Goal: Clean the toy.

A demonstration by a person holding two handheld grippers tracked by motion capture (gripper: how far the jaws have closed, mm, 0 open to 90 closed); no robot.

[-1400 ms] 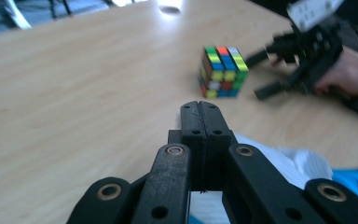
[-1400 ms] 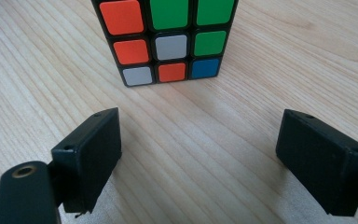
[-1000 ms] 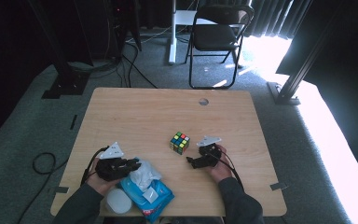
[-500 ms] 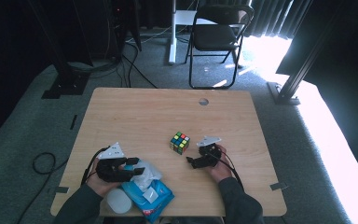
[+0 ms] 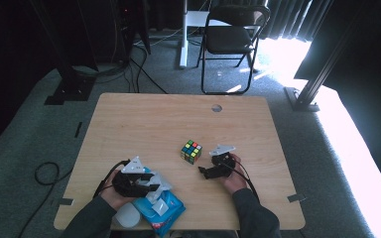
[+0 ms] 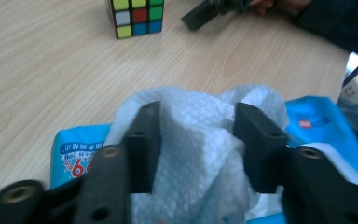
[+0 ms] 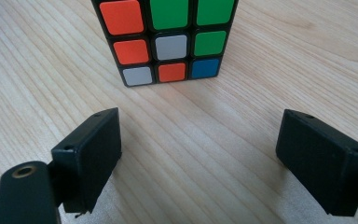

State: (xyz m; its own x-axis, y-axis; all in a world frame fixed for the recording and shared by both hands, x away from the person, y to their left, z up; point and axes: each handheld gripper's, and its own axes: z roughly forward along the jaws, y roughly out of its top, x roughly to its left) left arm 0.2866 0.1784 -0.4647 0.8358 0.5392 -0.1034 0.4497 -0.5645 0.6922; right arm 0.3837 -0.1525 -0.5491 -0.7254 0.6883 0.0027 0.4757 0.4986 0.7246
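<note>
Left gripper (image 6: 193, 140) at the table's (image 5: 144, 124) near edge, jaws just closing, white wipe (image 6: 191, 135) bunched between them, above the blue wipe pack (image 6: 321, 135). Right gripper (image 7: 198, 158) low on the wood, jaws wide apart, nothing between, puzzle cube (image 7: 165, 39) just ahead

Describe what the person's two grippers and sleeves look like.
Both the left gripper and the right gripper are black, each topped by a grey three-cornered plate and trailing a black cable. Their fingers are flat black blocks with small holes. The sleeves are dark.
</note>
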